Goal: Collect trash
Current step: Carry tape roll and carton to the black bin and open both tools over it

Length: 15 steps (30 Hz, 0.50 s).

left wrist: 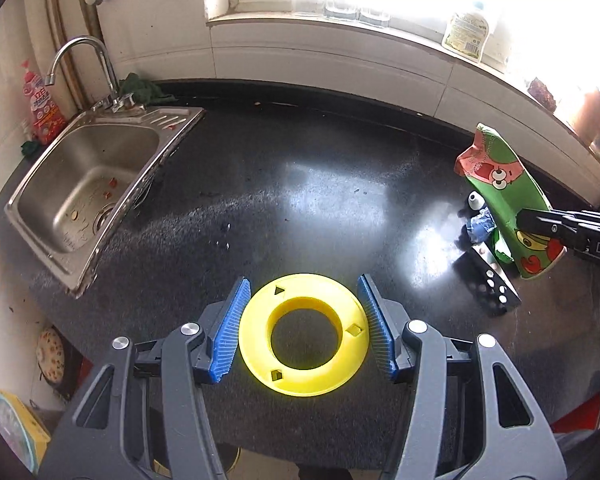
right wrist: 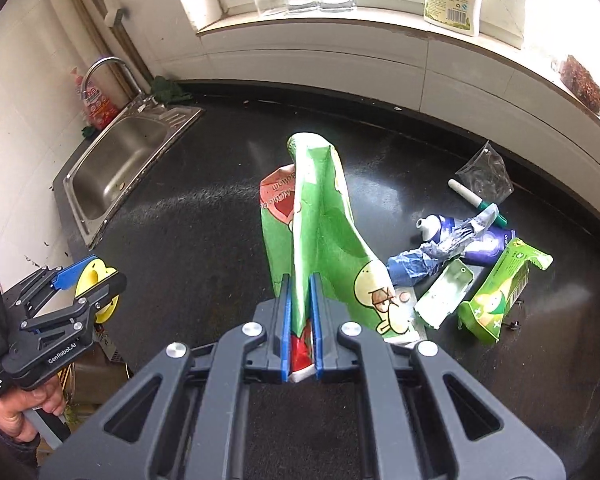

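Pinching the green cartoon wrapper [right wrist: 320,240] between the narrowed blue pads of the right gripper [right wrist: 300,284] at lower centre of the right wrist view, lifting it upright off the black countertop [right wrist: 204,216]. Gripping a yellow ring [left wrist: 304,334] at lower centre of the left wrist view with the left gripper [left wrist: 304,316], pads pressing on either side of its rim; showing again at lower left of the right view. Judging the step as carrying the wrapper off to a bin, none in sight: keeping the pinch firm on the crinkly film, raising it clear before swinging, avoiding dragging the loose end through the pile. Waiting just beyond, right of centre: crumpled blue paper [right wrist: 414,266], a white-and-purple tube [right wrist: 460,236], a green juice carton [right wrist: 500,296], a pen [right wrist: 476,198] and a clear plastic bag [right wrist: 486,174]. Sitting at upper left, well apart: the steel sink [right wrist: 120,168] and tap [right wrist: 108,70].
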{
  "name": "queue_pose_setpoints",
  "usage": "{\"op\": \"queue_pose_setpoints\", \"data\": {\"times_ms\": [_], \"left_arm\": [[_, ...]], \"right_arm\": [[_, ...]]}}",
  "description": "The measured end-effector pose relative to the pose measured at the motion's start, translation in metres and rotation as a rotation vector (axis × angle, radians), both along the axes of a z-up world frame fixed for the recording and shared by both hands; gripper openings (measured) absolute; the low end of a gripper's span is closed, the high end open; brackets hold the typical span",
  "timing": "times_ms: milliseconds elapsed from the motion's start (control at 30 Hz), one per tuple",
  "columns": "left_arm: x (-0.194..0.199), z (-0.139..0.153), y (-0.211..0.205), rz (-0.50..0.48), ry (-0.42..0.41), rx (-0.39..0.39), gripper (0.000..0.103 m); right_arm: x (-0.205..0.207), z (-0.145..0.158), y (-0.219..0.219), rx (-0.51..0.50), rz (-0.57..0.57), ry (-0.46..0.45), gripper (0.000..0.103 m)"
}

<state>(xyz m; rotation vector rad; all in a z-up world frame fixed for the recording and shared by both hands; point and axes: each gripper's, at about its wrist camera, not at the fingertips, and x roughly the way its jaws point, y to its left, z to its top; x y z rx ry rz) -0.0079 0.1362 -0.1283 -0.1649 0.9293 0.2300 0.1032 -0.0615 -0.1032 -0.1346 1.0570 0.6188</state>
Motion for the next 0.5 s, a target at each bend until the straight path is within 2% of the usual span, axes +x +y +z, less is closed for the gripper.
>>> {"op": "queue_pose_setpoints", "data": {"times_ms": [233,500], "left_arm": [[-0.043,0.008,0.016,0.096,-0.027,0.010,0.054],[-0.131,-0.003,0.061,0.321,-0.007,0.012,0.054]], "right_arm": [[-0.028,0.011,0.026,0.010,0.102,-0.027,0.009],[-0.099,0.014,0.117,0.044,0.389,-0.008,0.009]]}}
